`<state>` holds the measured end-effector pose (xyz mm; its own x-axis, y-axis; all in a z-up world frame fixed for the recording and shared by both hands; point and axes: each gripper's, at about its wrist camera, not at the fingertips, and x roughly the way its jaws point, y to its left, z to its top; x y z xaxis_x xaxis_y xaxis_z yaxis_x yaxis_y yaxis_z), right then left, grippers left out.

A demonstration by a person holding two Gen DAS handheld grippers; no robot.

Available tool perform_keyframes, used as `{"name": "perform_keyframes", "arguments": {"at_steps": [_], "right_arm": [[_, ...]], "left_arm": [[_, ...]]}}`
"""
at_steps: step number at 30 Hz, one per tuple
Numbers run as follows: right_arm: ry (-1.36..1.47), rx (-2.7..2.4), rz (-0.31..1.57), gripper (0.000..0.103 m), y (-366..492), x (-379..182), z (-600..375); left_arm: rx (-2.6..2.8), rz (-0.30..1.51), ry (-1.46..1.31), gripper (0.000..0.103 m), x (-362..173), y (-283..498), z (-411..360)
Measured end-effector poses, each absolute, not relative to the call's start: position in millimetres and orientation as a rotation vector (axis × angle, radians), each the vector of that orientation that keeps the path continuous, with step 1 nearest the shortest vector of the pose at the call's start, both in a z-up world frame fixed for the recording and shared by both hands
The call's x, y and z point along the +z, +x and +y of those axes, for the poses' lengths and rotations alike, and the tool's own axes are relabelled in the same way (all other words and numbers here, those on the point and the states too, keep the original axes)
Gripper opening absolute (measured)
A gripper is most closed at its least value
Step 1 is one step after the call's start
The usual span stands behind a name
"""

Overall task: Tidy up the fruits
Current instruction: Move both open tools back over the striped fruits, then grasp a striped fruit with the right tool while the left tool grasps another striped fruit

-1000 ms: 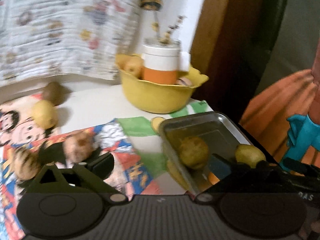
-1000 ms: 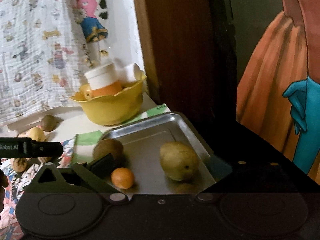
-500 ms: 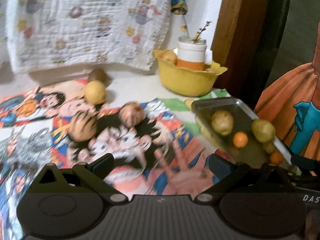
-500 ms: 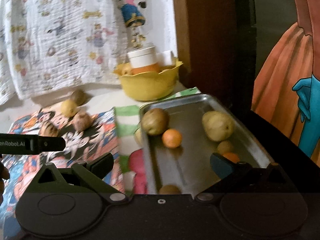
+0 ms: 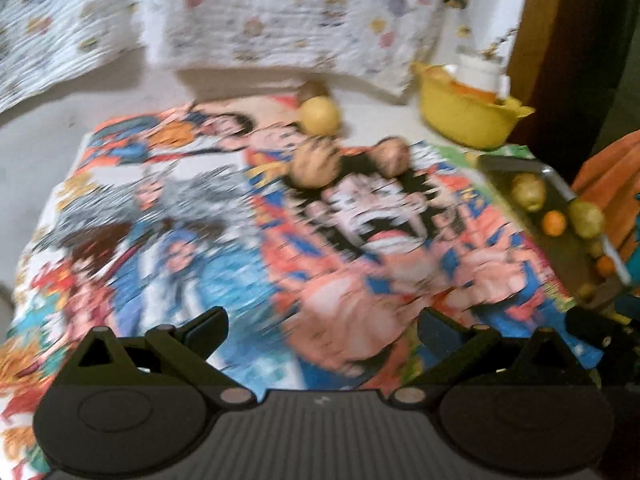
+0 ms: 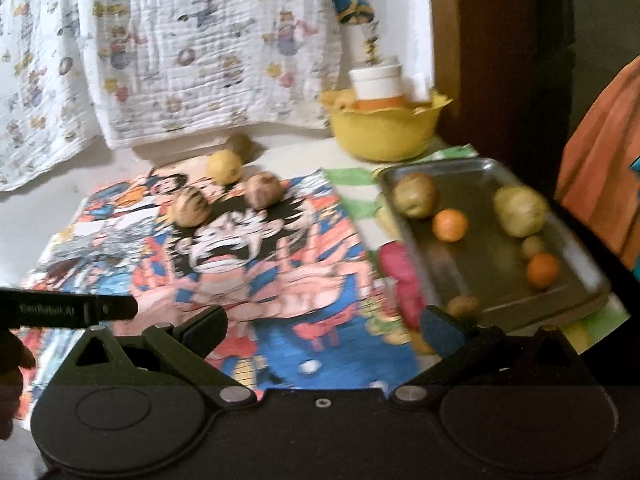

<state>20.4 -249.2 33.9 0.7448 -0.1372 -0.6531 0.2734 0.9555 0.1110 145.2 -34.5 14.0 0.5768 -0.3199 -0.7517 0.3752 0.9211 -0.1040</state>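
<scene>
Two grippers hover above the desk, both with jaws spread wide and nothing between them: the left gripper (image 5: 322, 322) over the colourful cartoon-print cloth (image 5: 240, 248), the right gripper (image 6: 322, 322) over the same cloth's near edge, with the tray at its 2 o'clock.

Six fruits lie in the rectangular grey metal tray (image 6: 484, 280). A brownish-green round fruit (image 6: 414, 194) sits at the tray's 11 o'clock corner, a small orange (image 6: 450, 224) just beside it toward the centre. A large yellow-green pear-like fruit (image 6: 520, 210) lies at the tray's 2 o'clock side; a small tan fruit (image 6: 533, 246) and a second orange (image 6: 543, 270) follow toward 4 o'clock, close together. A small brown fruit (image 6: 464, 306) rests at the tray's near edge, about 7 o'clock.

Four fruits remain outside the tray, at 11 o'clock in the right wrist view. Two mottled brown round fruits (image 6: 192, 206) (image 6: 263, 189) rest on the cloth, near each other but apart. A yellow lemon-like fruit (image 6: 225, 166) sits behind them at the cloth's far edge, and a dim brown fruit (image 6: 242, 145) lies just behind it on the bare desk.

A yellow plastic bowl (image 6: 384, 132) stands at 12 o'clock from the tray, holding a white-and-orange container (image 6: 376, 86). A white printed blanket (image 6: 180, 40) hangs behind. The left wrist view is motion-blurred.
</scene>
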Motion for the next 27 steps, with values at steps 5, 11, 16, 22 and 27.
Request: {"name": "perform_keyframes", "arguments": {"at_steps": [5, 11, 16, 22, 27], "right_arm": [[0.182, -0.179, 0.735, 0.102, 35.6, 29.5, -235.8], [0.169, -0.107, 0.77, 0.102, 57.1, 22.9, -225.8], [0.144, -0.052, 0.775, 0.102, 76.7, 20.4, -219.1], [0.09, 0.029, 0.736, 0.102, 105.0, 18.0, -215.5], [0.017, 0.026, 0.719, 0.102, 134.1, 13.9, -226.8]], "left_arm": [[-0.364, 0.877, 0.056, 0.102, 14.0, 147.4, -7.9], [-0.326, 0.877, 0.084, 0.102, 20.6, 156.3, 1.9], [-0.296, 0.894, 0.133, 0.102, 20.5, 168.2, 2.2], [-0.257, 0.928, 0.137, 0.102, 14.7, 192.2, -3.1], [-0.258, 0.928, 0.13, 0.102, 10.3, 216.3, -16.0]]}}
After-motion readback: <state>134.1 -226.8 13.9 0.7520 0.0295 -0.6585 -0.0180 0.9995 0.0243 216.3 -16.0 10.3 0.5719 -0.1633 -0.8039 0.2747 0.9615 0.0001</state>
